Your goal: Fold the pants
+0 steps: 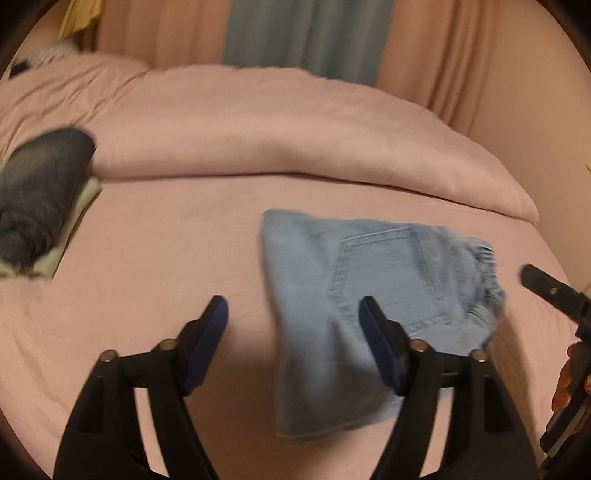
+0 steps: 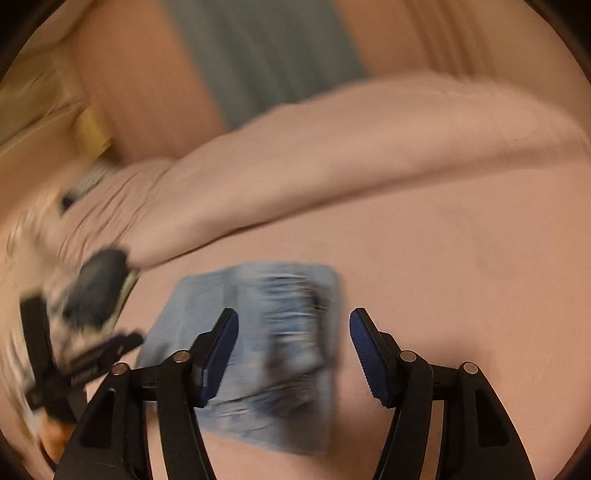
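Observation:
Light blue jeans lie folded into a compact rectangle on the pink bed sheet, back pocket up. My left gripper is open and empty, hovering above the jeans' left edge. My right gripper is open and empty above the same jeans, which look blurred in the right wrist view. The right gripper's tip also shows at the right edge of the left wrist view. The left gripper appears at the left of the right wrist view.
A stack of folded dark and pale clothes lies at the left of the bed. A bunched pink duvet runs across the back. Pink and grey curtains hang behind the bed.

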Motion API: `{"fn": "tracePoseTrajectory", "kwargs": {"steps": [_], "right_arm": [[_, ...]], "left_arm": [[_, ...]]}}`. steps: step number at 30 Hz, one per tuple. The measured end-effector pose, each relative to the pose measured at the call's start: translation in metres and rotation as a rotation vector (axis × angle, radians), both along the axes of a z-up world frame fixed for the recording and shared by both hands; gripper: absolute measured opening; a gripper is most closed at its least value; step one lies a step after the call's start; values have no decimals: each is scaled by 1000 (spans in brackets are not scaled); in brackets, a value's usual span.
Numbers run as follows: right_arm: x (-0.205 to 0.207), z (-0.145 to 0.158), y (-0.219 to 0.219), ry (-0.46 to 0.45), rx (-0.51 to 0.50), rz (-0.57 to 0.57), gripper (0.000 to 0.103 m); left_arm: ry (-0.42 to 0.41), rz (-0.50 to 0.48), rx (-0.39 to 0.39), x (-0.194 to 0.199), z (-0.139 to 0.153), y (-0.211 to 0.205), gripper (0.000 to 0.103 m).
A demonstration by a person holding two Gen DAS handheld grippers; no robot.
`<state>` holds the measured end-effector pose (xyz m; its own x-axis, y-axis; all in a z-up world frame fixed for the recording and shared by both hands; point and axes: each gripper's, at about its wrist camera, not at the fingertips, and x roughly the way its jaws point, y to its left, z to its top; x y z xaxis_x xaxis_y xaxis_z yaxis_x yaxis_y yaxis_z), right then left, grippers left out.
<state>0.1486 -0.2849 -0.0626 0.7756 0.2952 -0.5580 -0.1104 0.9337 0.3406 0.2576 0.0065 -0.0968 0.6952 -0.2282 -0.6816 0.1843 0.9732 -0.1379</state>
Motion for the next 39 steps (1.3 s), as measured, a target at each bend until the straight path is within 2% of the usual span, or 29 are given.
{"fn": "tracePoseTrajectory", "kwargs": {"steps": [2, 3, 4, 6, 7, 9, 10, 14, 16, 18, 20, 22, 24, 31, 36, 39], "right_arm": [[0, 2, 26, -23, -78, 76, 62], [3, -1, 37, -15, -101, 105, 55], [10, -11, 49, 29, -129, 125, 51], [25, -33, 55, 116, -167, 103, 50], [28, -43, 56, 149, -184, 96, 49], [29, -49, 56, 169, -194, 102, 49], [29, -47, 56, 161, -215, 102, 50], [15, -24, 65, 162, -230, 132, 50], [3, -9, 62, 155, -205, 128, 58], [-11, 2, 61, 160, -193, 123, 66], [-30, 10, 60, 166, -212, 122, 75], [-45, 21, 64, 160, -226, 122, 88], [-56, 31, 68, 154, -226, 113, 92], [-98, 69, 83, 150, -257, 108, 93], [-128, 89, 86, 131, -267, 116, 93], [-141, 101, 86, 110, -273, 112, 93]], "left_arm": [[14, -34, 3, 1, -5, -13, 80], [34, -46, 0, 3, -11, -17, 80], [65, -55, 9, 5, -20, -23, 80], [145, -49, 44, 11, -42, -28, 80], [225, -64, 10, 16, -58, -27, 80], [224, -41, -53, 16, -62, -18, 83], [226, -32, -50, 15, -58, -15, 83], [163, 0, 50, -5, -34, -15, 81], [121, 5, 107, -21, -15, -15, 82], [88, 24, 152, -35, 3, -12, 93], [58, 48, 160, -54, 23, -4, 103], [35, 82, 147, -74, 45, 0, 102], [38, 122, 138, -90, 63, 6, 102], [11, 137, 187, -152, 115, -2, 102], [15, 103, 154, -180, 134, -9, 102], [-10, 104, 165, -196, 145, -12, 102]]}}
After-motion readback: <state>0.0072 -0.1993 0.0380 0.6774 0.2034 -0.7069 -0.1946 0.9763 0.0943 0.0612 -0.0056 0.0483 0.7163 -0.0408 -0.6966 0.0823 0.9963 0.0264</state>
